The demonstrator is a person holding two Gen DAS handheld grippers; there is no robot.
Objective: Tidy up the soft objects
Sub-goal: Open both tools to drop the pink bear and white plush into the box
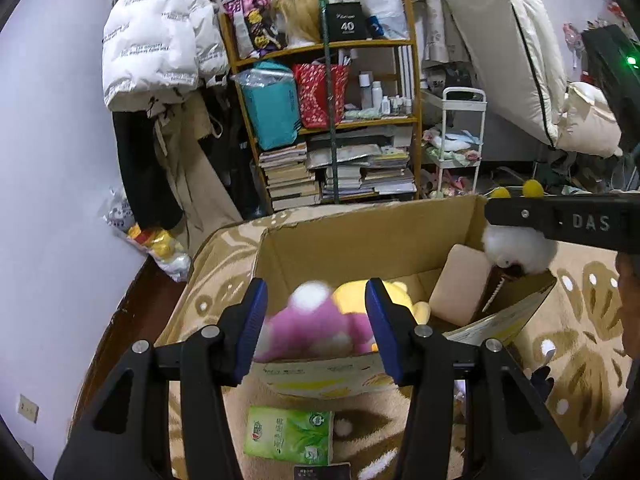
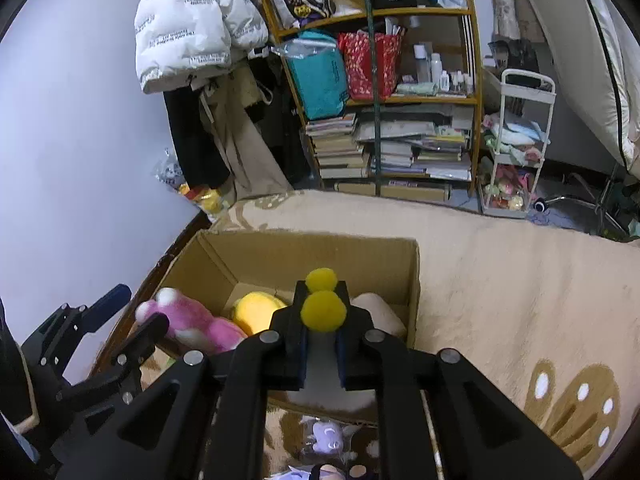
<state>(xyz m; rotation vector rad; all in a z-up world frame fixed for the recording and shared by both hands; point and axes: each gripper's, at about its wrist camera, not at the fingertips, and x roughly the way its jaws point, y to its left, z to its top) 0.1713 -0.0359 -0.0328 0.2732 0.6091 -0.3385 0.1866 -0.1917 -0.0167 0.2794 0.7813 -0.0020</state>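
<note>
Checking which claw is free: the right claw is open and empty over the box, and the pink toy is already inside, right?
Not quite. The right claw is shut on a white toy with yellow pompoms, per the right wrist view. The pink toy is in the box.

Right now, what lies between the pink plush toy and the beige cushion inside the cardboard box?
A yellow plush toy lies between the pink plush toy and the beige cushion in the cardboard box, clearest in the right wrist view.
</note>
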